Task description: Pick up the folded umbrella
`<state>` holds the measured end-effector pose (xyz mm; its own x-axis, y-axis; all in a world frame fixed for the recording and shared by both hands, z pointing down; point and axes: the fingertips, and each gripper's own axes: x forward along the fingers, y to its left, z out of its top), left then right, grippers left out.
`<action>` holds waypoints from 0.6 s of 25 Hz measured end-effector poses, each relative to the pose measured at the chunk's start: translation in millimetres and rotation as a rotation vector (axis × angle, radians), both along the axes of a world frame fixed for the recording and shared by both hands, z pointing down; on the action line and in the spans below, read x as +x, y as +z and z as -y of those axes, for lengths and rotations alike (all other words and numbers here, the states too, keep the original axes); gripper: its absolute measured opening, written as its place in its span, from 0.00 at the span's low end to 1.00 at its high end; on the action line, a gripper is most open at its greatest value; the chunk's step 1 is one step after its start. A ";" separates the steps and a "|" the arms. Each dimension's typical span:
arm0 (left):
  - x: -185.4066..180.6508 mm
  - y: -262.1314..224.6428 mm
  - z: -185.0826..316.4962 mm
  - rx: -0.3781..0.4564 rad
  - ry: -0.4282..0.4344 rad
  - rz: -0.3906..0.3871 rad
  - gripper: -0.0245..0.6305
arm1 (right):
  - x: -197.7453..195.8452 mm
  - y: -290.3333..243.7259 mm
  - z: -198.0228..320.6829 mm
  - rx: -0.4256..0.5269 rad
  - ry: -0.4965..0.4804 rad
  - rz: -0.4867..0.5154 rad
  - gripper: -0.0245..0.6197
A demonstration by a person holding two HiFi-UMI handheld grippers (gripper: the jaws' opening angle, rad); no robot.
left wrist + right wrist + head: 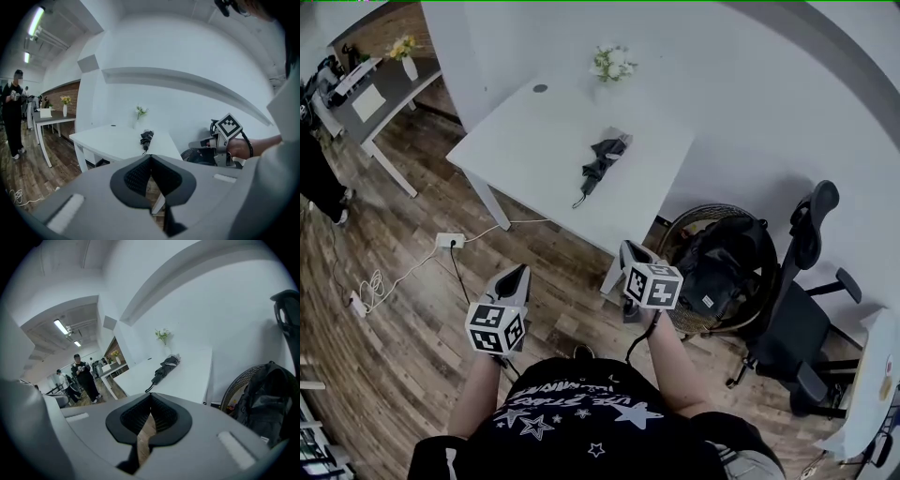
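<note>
seen from above, a person in a black star-print t-shirt (pixel 572 412) holds one two-jaw gripper in each hand over a wood-plank floor (pixel 394 356). the left gripper (pixel 523 270) and the right gripper (pixel 627 247) both point ahead toward a white table (pixel 525 141) and are well apart from it. in each gripper view the jaws are pressed together at the tips, with nothing between them. the one folded umbrella (pixel 600 164), black, lies flat on the table's right half, near the middle of that part. its long axis runs diagonally from far right to near left. its wrist strap trails off the near-left end, toward the table's front edge, and a paler grey piece sits at its far end. two other things share the tabletop, both well apart from the umbrella: a vase of white flowers (pixel 614 64) at the far edge and a small dark disc (pixel 540 88) to the far left. bare floor and the table's near corner lie between the grippers and the umbrella. just right of the table stands one round wicker basket (pixel 698 210) holding a black backpack (pixel 722 267), close to the right gripper, and beyond it one black office chair (pixel 802 309). a white power strip (pixel 450 240) with loose cable lies on the floor to the left. a second, grey desk (pixel 389 94) at far left carries a vase of yellow flowers (pixel 405 52). the right gripper view shows two people standing in the background.
</note>
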<state>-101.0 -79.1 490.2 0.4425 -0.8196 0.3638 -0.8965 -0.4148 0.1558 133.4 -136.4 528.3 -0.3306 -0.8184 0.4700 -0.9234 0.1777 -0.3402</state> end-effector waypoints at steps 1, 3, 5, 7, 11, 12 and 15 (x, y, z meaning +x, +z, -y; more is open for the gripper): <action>1.9 -0.5 5.0 0.001 -0.004 -0.001 0.04 | 1.4 1.2 5.5 -0.004 -0.001 0.007 0.06; 4.3 0.0 12.2 -0.002 -0.011 0.000 0.04 | 3.2 3.3 14.7 -0.012 0.000 0.021 0.06; 4.8 1.3 16.4 -0.010 -0.016 0.003 0.04 | 2.8 4.7 21.4 -0.019 0.001 0.032 0.06; 3.6 2.5 19.3 -0.018 -0.020 0.006 0.04 | 0.7 6.3 26.1 -0.024 -0.007 0.039 0.06; -1.4 1.6 33.6 -0.016 -0.030 0.007 0.04 | -0.4 11.5 37.2 -0.043 -0.005 0.065 0.06; -1.9 1.5 39.2 -0.015 -0.030 0.005 0.04 | 0.4 12.5 40.4 -0.048 0.001 0.079 0.06; -0.9 4.8 59.1 -0.021 -0.009 0.003 0.04 | 3.5 14.2 51.5 -0.060 0.014 0.113 0.06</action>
<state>-102.0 -138.2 495.0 0.4338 -0.8160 0.3822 -0.9007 -0.4032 0.1615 136.9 -188.0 542.5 -0.3729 -0.7949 0.4787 -0.8809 0.1412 -0.4517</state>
